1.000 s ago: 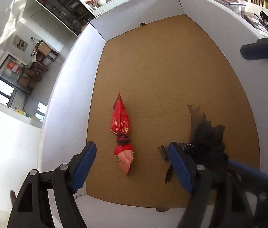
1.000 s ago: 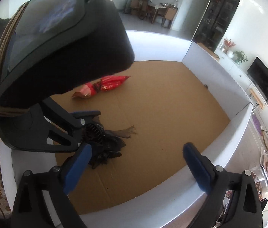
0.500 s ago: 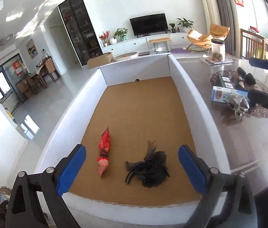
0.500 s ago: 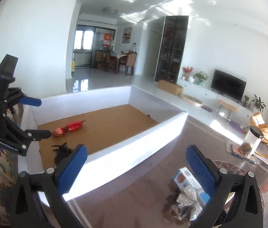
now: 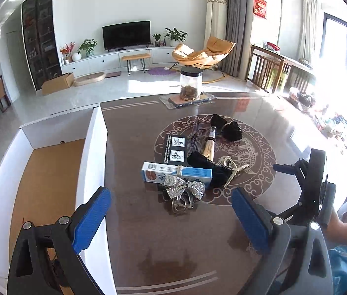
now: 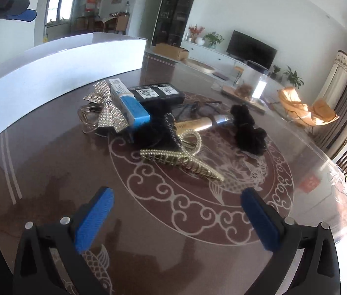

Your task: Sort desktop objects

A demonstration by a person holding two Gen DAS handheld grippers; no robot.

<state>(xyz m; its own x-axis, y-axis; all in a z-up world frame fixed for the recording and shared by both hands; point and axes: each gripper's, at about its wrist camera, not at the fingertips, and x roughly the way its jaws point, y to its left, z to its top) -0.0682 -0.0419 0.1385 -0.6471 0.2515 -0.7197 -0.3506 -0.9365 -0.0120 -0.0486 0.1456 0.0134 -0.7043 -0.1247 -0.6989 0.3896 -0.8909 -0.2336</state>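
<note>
A heap of small items lies on the dark patterned table [image 5: 259, 132]: a blue-and-white box [image 5: 176, 174], a silver rhinestone bow [image 5: 185, 188], a black box [image 5: 175, 148], a wooden-handled brush [image 5: 209, 146], black hair ties [image 5: 232, 130] and a gold pearl hair claw [image 6: 185, 159]. My left gripper [image 5: 171, 218] hangs open above the table, just short of the bow, nothing between its pads. My right gripper [image 6: 177, 218] is open too, in front of the hair claw. The white-walled sorting box [image 5: 92, 152] stands left of the heap.
A clear jar [image 5: 190, 83] with a black lid stands on a mat beyond the heap. The black frame of my right gripper [image 5: 313, 184] and a sleeve show at the right of the left wrist view. Cluttered shelves line the far right.
Both grippers swung out of the white box and over to the heap on the table. The left jaws widened off the black hair piece, which stayed in the box beside the red packet.
</note>
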